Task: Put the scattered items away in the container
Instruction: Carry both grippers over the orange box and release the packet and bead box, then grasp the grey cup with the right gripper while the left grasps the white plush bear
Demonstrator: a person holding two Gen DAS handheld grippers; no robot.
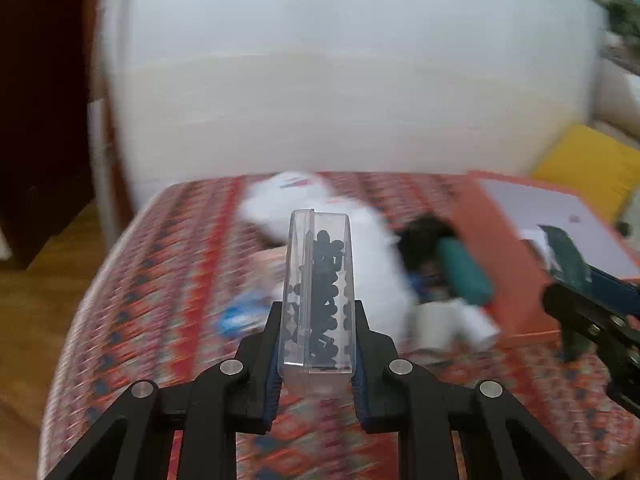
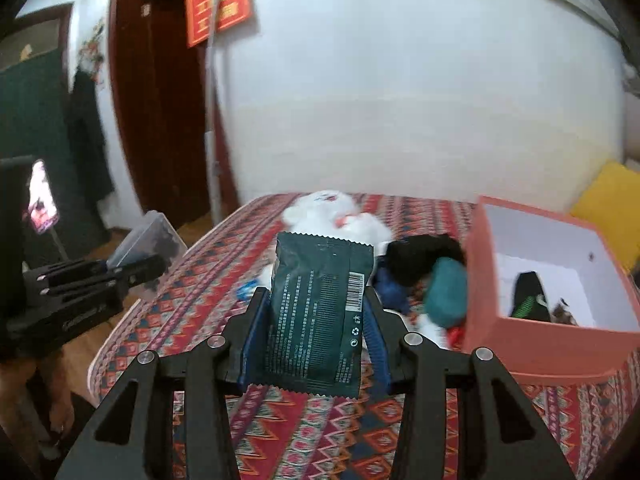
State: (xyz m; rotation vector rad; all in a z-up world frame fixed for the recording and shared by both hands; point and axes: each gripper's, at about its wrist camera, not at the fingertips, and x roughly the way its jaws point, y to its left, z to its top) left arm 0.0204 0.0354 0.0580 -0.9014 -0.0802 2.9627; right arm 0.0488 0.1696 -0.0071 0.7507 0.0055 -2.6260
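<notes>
My left gripper (image 1: pixel 318 320) is shut on a clear plastic case (image 1: pixel 320 292) filled with small black pieces and holds it upright above the patterned cloth. My right gripper (image 2: pixel 318 320) is shut on a dark green foil packet (image 2: pixel 320 312). The orange box (image 2: pixel 552 332) with a white inside stands at the right and holds a black and green item (image 2: pixel 528 296). A white plush toy (image 2: pixel 340 216), a black item (image 2: pixel 424 256), a teal item (image 2: pixel 446 296) and a blue item (image 2: pixel 390 292) lie beside the box. The left gripper with its case (image 2: pixel 156 236) shows at the left in the right wrist view.
The table has a red patterned cloth (image 2: pixel 320 432). A yellow cushion (image 2: pixel 608 200) sits behind the box. A white wall is behind, a dark wooden door (image 2: pixel 160 120) at the left. A white roll (image 1: pixel 452 324) and a blue wrapper (image 1: pixel 240 316) lie on the cloth.
</notes>
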